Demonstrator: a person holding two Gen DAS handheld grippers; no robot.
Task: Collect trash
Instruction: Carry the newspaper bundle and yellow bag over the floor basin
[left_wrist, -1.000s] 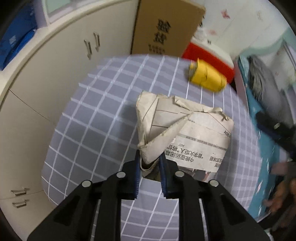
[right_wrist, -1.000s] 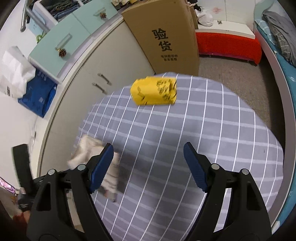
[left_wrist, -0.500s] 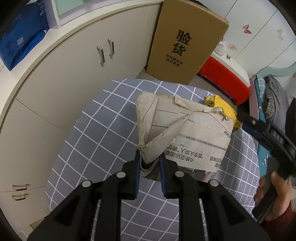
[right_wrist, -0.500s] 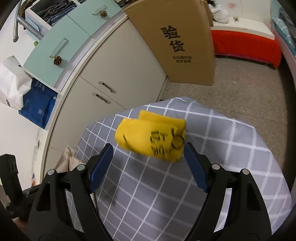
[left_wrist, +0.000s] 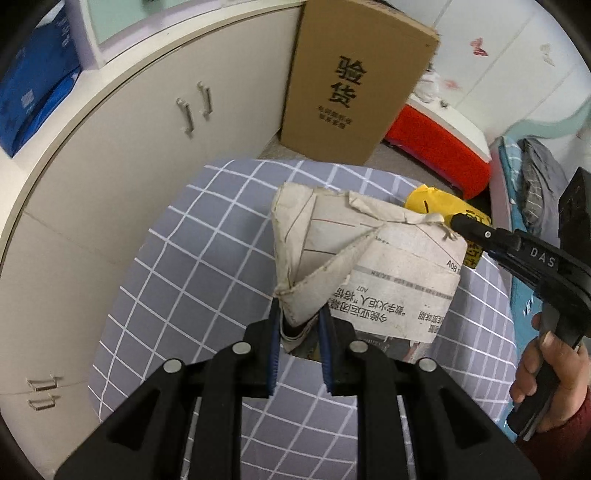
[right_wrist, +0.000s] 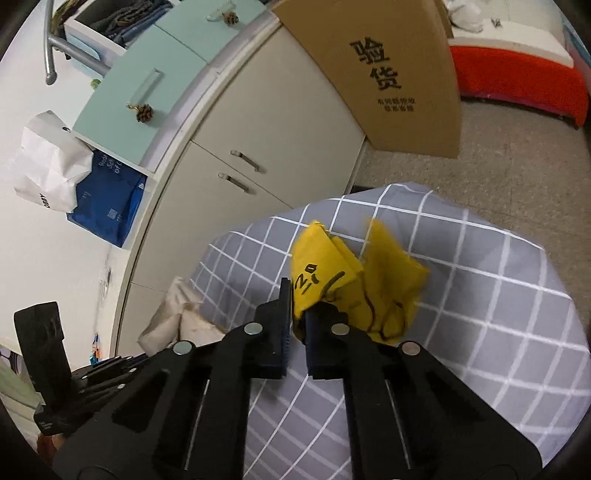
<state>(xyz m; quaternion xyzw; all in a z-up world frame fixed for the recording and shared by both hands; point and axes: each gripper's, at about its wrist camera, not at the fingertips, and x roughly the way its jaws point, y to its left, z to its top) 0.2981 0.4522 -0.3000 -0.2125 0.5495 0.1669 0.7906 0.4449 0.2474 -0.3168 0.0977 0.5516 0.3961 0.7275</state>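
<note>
My left gripper (left_wrist: 298, 325) is shut on a crumpled newspaper wad (left_wrist: 365, 266) and holds it above the grey checked table (left_wrist: 184, 280). My right gripper (right_wrist: 298, 317) is shut on a crumpled yellow paper bag (right_wrist: 354, 280) with black marks, near the table's far edge. In the left wrist view the yellow bag (left_wrist: 439, 206) peeks out behind the newspaper, with the right gripper (left_wrist: 480, 232) reaching to it. The newspaper (right_wrist: 177, 317) shows at the lower left of the right wrist view.
A tall cardboard box (left_wrist: 354, 85) leans on the cream cabinets (left_wrist: 129, 140) beyond the table. A red and white bench (left_wrist: 439, 147) stands on the floor behind. A blue bag (right_wrist: 107, 195) and a white bag (right_wrist: 48, 166) sit on a shelf.
My right gripper moved in to the yellow bag and shut on it. My left gripper kept its hold on the newspaper and rose and pulled back a little.
</note>
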